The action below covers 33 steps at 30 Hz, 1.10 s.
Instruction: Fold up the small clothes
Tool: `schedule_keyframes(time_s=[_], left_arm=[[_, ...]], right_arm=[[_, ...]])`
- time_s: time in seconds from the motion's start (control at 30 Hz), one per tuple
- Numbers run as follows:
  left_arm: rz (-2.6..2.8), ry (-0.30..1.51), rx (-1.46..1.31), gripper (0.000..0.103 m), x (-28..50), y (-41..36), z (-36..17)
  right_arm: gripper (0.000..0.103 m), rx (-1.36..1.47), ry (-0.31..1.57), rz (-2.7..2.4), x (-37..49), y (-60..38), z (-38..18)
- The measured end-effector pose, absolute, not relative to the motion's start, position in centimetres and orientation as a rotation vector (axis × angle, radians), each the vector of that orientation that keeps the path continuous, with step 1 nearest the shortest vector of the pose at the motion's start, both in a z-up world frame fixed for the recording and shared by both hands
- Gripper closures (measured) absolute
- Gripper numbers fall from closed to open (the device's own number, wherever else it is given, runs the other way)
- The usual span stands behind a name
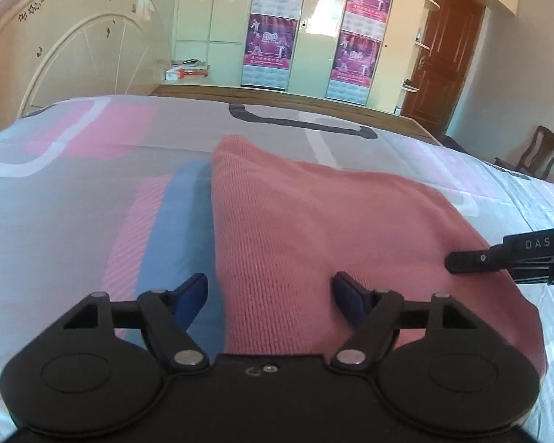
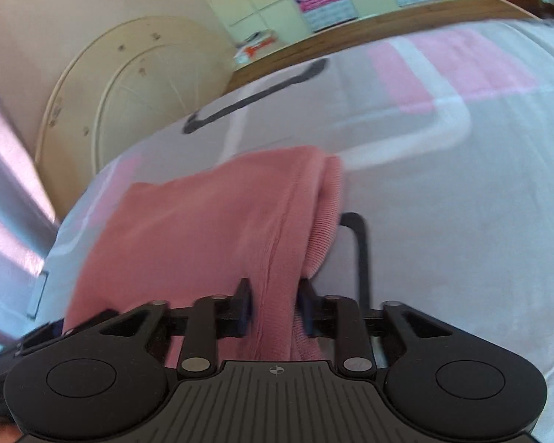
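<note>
Left tongs (image 1: 269,291) released over pink knit garment (image 1: 314,229); right tongs (image 2: 275,308) parted astride its edge

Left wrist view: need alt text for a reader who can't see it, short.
A pink knit garment lies on a bed with a patterned cover, and the left gripper hangs open over its near edge. The right gripper reaches in from the right over the garment; wardrobe doors with posters stand behind.

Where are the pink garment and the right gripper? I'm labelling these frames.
pink garment (image 1: 306,229): left wrist view, middle of the knit.
right gripper (image 2: 273,306): right wrist view, between its fingertips.
</note>
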<state>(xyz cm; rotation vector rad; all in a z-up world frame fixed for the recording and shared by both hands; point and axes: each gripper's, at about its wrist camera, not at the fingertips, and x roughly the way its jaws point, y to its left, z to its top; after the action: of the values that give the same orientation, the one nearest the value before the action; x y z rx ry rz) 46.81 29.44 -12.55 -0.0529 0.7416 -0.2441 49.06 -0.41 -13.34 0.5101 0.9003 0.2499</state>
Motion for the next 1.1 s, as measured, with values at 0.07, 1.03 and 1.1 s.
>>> schedule_keyframes(time_s=[0.07, 1.03, 1.1], left_arm=[[-0.237, 0.725, -0.024, 0.028, 46.2, 29.5, -11.8], [-0.190, 0.803, 0.103, 0.016, 41.0, 25.5, -10.1], [-0.184, 0.821, 0.093, 0.014, 40.9, 25.4, -10.0]], right_arm=[[0.061, 0.480, 0.883, 0.204, 48.5, -0.5, -13.0], [0.068, 0.021, 0.848, 0.166, 38.4, 6.7, -12.9], [0.068, 0.037, 0.849, 0.155, 38.5, 6.7, -13.0]])
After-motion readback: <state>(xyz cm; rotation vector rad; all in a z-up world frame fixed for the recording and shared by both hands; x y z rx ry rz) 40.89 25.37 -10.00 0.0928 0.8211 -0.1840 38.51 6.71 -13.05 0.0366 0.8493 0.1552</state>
